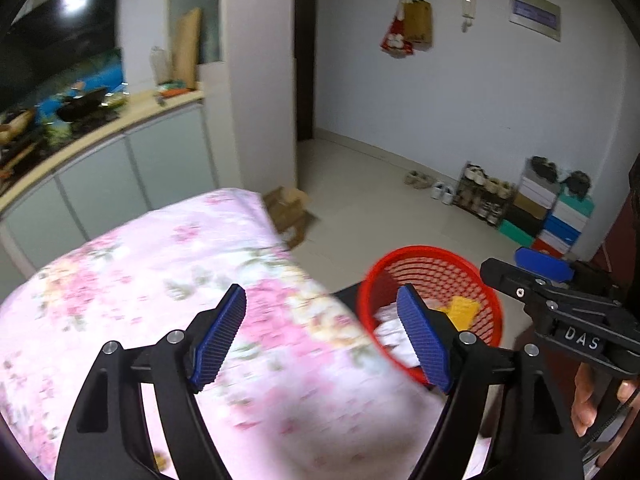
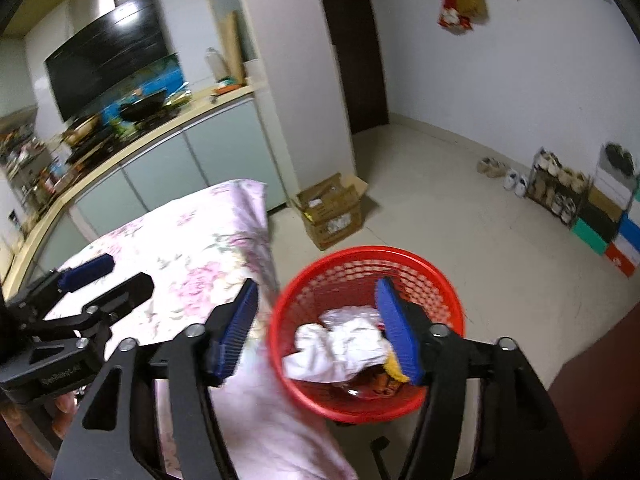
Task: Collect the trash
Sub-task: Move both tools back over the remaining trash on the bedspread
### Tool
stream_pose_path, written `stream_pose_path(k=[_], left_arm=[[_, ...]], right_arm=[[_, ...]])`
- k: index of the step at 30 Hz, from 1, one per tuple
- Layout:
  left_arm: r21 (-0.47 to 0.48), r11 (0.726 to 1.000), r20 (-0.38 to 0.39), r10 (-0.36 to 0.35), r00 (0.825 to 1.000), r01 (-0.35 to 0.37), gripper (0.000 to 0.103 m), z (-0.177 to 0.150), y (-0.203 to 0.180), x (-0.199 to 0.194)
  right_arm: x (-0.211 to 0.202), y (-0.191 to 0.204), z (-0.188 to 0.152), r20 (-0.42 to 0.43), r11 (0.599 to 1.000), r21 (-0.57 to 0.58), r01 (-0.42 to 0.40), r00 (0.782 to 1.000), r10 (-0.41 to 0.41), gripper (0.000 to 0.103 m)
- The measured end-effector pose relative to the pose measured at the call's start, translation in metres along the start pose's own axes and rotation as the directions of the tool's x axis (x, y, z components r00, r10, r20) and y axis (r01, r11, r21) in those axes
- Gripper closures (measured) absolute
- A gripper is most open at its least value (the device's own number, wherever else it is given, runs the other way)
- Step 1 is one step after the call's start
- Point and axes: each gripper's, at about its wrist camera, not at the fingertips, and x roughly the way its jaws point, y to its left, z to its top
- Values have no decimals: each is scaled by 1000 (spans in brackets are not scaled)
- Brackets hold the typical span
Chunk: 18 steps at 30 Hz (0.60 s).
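Observation:
A red mesh basket (image 2: 440, 276) stands beside the table's right edge; it also shows in the left wrist view (image 1: 432, 256). It holds crumpled white paper (image 2: 340, 344), a yellow piece (image 1: 462, 310) and dark wrappers (image 2: 376, 386). My right gripper (image 2: 316, 328) is open and empty, held above the basket's near left rim. My left gripper (image 1: 322, 334) is open and empty above the table (image 1: 160, 272) covered with pink floral cloth, its right finger (image 1: 420, 336) in front of the basket. Each gripper shows in the other's view: the right gripper (image 1: 532, 272), the left gripper (image 2: 104, 276).
A cardboard box (image 2: 332, 212) sits on the floor past the table. A kitchen counter (image 2: 160, 128) with cookware runs along the left. A shoe rack (image 2: 560, 188) and stacked coloured boxes (image 2: 612, 224) stand against the right wall. The tiled floor (image 2: 460, 216) lies between.

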Motion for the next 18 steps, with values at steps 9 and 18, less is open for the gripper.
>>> stream_pose_path(k=[9, 18], left_arm=[[-141, 972, 18, 190, 982, -185, 27, -30, 103, -77], [-240, 864, -5, 454, 891, -442, 23, -78, 194, -152]], right_arm=[[0, 75, -9, -26, 981, -136, -139, 990, 136, 30], [5, 151, -13, -88, 937, -252, -241, 970, 226, 30]])
